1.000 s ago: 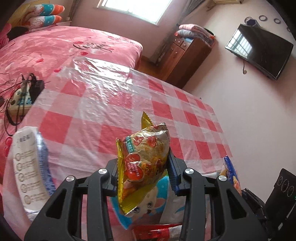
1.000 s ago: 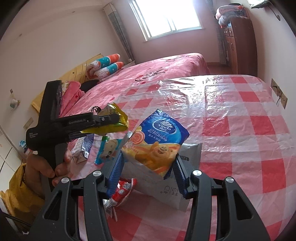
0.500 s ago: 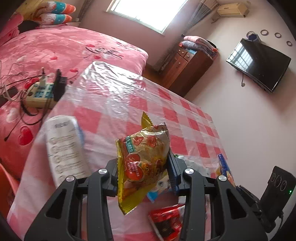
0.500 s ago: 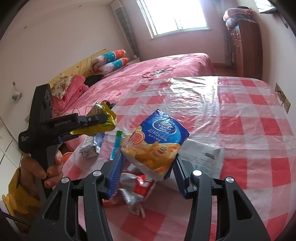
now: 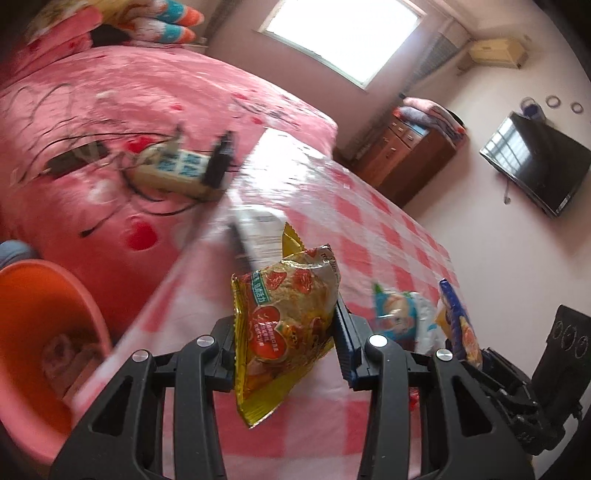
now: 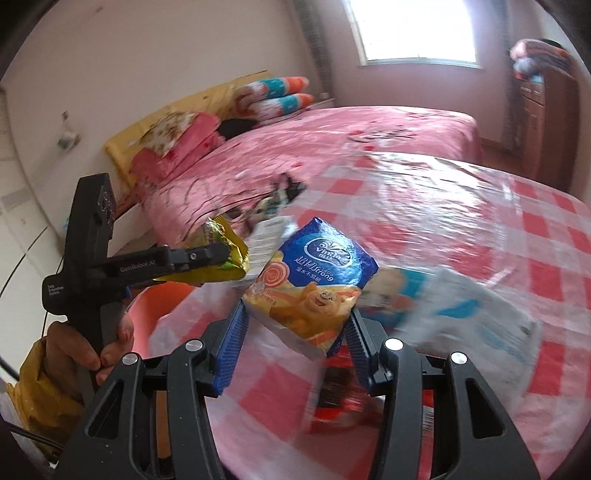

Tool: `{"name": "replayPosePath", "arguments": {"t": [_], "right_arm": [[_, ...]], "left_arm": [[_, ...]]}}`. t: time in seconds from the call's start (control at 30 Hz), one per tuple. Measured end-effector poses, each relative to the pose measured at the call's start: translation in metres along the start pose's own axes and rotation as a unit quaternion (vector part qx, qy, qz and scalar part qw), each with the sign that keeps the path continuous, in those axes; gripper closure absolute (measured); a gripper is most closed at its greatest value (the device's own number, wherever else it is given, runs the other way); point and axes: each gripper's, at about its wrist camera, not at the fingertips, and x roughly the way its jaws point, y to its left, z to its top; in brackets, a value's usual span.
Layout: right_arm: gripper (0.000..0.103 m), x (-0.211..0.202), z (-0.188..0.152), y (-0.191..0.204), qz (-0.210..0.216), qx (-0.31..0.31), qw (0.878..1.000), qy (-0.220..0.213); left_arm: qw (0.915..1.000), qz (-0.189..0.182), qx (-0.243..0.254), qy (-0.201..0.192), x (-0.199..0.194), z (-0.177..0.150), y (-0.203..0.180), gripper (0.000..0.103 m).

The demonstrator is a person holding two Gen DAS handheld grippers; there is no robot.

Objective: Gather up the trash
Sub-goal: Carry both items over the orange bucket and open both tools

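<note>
A bright window (image 5: 343, 35) lights pale pink walls (image 5: 491, 236), with a pink-covered bed (image 6: 332, 144) beside the red-and-white checked tabletop (image 5: 373, 221), a dark wooden cabinet (image 5: 410, 162) under folded blankets (image 5: 430, 114), and a wall-mounted television (image 5: 539, 166)

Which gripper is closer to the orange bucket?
Left. The left gripper with its yellow snack bag is next to the orange bucket; the right gripper is farther over the table.
</note>
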Motion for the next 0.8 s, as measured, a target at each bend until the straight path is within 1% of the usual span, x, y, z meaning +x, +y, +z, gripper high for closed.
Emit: {"name": "replayPosePath", "arguments": {"t": [0.2, 0.27, 0.4, 0.7, 0.77, 0.8], "right_arm": [[0.051, 0.034, 0.010, 0.056, 0.041, -0.057, 0.997, 0.025], [0.051, 0.046, 0.013, 0.072, 0.055, -0.074, 0.995, 0.032], [0.051, 0.074, 0.016, 0.108, 0.086, -0.104, 0.990, 0.049], [0.050, 0.129, 0.013, 0.176, 0.133, -0.155, 0.975, 0.086], [0.046, 0.145, 0.013, 0.188, 0.138, -0.160, 0.973, 0.095], [0.043, 0.150, 0.011, 0.190, 0.143, -0.160, 0.972, 0.099]], "left_arm": [[0.9982, 0.041, -0.040, -0.014, -0.029, -0.007, 0.055, 0.061], [0.9966, 0.061, -0.051, -0.019, -0.040, -0.010, 0.075, 0.061], [0.9928, 0.087, -0.078, -0.027, -0.058, -0.018, 0.109, 0.061], [0.9803, 0.132, -0.145, -0.027, -0.077, -0.041, 0.179, 0.061], [0.9771, 0.142, -0.157, -0.026, -0.077, -0.045, 0.191, 0.060], [0.9751, 0.149, -0.163, -0.024, -0.075, -0.047, 0.196, 0.059]]}}
